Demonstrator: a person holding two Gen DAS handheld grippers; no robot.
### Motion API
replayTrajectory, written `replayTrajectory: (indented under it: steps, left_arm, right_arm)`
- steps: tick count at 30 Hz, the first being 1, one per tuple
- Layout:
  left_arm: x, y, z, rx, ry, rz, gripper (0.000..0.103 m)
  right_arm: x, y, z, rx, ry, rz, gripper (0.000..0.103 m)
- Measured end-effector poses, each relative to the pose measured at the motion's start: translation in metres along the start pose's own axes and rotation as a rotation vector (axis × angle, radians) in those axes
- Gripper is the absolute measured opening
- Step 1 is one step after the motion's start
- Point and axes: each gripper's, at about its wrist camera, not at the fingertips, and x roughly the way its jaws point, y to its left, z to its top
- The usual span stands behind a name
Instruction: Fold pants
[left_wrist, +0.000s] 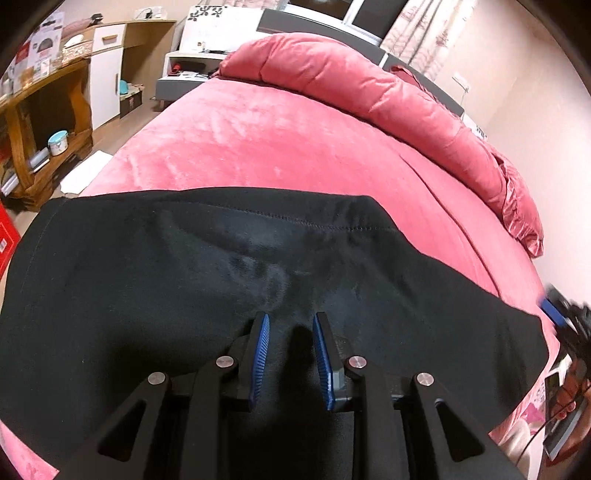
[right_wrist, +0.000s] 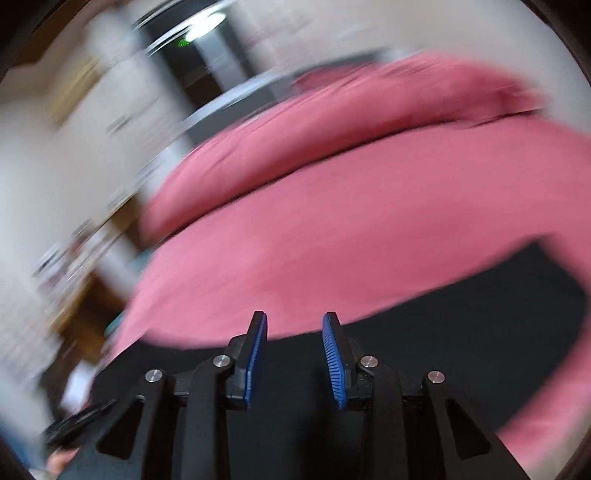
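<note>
A wide bed (left_wrist: 280, 140) under a pink plush cover fills both views, with a rolled pink duvet (left_wrist: 369, 96) along its far side. Across the near edge of the bed lie the black pants (left_wrist: 184, 266), spread flat, one stitched hem or waistband edge running along their far side. They look soft, limp and light, likely to sag and drape once lifted, so a hold at an outer edge or corner, pinching all layers together, seems wiser than a grab mid-panel. The left gripper (left_wrist: 291, 321) hovers low over the middle of the cloth, its blue-padded jaws apart with nothing between them; whether it touches the fabric I cannot tell. The right gripper (right_wrist: 294, 321), seen in a badly smeared view, is likewise parted and empty, near the pants' far edge
</note>
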Motion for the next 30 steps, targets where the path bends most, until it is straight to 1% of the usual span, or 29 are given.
replayTrajectory:
  steps: [1, 4, 7, 8, 9, 12, 13, 14, 15, 18, 20, 21, 22, 24, 26, 27, 28, 29, 30]
  left_arm:
    - [0.0, 0.0, 0.001, 0.007, 0.001, -0.003, 0.025]
    - [0.002, -0.001, 0.006, 0.025, 0.001, -0.002, 0.026]
    - [0.006, 0.001, 0.012, 0.023, 0.006, -0.01, 0.029]
    - [0.009, 0.002, 0.014, 0.015, 0.01, -0.016, 0.029]
    - [0.011, 0.003, 0.016, 0.012, 0.016, -0.022, 0.03]
    - [0.021, 0.004, 0.022, 0.01, 0.028, -0.022, 0.03]
    - [0.024, 0.004, 0.023, 0.009, 0.031, -0.021, 0.03]
    - [0.027, 0.005, 0.025, 0.007, 0.037, -0.021, 0.03]
    - [0.03, 0.006, 0.027, 0.001, 0.039, -0.023, 0.03]
    - [0.036, 0.008, 0.039, -0.025, 0.023, -0.02, 0.03]
    - [0.047, 0.011, 0.043, -0.051, 0.039, -0.009, 0.03]
    - [0.051, 0.011, 0.044, -0.052, 0.048, -0.005, 0.03]
    - [0.056, 0.009, 0.043, -0.026, 0.045, 0.008, 0.03]
    - [0.055, 0.003, 0.039, 0.04, 0.014, 0.025, 0.033]
    - [0.051, -0.002, 0.036, 0.078, 0.009, 0.033, 0.034]
    - [0.046, -0.003, 0.036, 0.089, 0.012, 0.031, 0.034]
    - [0.041, -0.003, 0.036, 0.084, 0.013, 0.025, 0.034]
    - [0.037, -0.003, 0.037, 0.075, 0.012, 0.015, 0.034]
    - [0.033, -0.004, 0.038, 0.065, 0.006, -0.004, 0.032]
  right_arm:
    - [0.026, 0.022, 0.005, -0.026, 0.062, 0.075, 0.037]
    - [0.094, 0.084, 0.017, -0.093, 0.196, 0.205, 0.038]
    - [0.14, 0.123, 0.026, -0.108, 0.277, 0.278, 0.039]
    - [0.157, 0.134, 0.028, -0.116, 0.324, 0.283, 0.039]
    - [0.17, 0.139, 0.028, -0.123, 0.351, 0.274, 0.039]
    - [0.202, 0.151, 0.018, -0.149, 0.458, 0.246, 0.039]
    - [0.21, 0.149, 0.016, -0.151, 0.476, 0.247, 0.035]
    - [0.218, 0.151, 0.013, -0.156, 0.493, 0.264, 0.027]
    - [0.225, 0.152, 0.012, -0.168, 0.493, 0.265, 0.009]
    - [0.239, 0.155, 0.017, -0.172, 0.433, 0.198, 0.008]
    - [0.254, 0.151, 0.014, -0.178, 0.426, 0.149, 0.007]
    - [0.26, 0.149, 0.011, -0.186, 0.42, 0.144, 0.006]
    - [0.264, 0.144, 0.008, -0.172, 0.397, 0.155, 0.005]
    - [0.262, 0.132, 0.01, -0.101, 0.367, 0.183, 0.005]
    - [0.25, 0.115, 0.018, 0.017, 0.311, 0.199, 0.007]
    - [0.242, 0.106, 0.021, 0.066, 0.281, 0.214, 0.012]
    - [0.222, 0.091, 0.027, 0.145, 0.216, 0.257, 0.014]
    - [0.208, 0.084, 0.028, 0.169, 0.178, 0.27, 0.014]
    - [0.191, 0.077, 0.029, 0.177, 0.14, 0.265, 0.014]
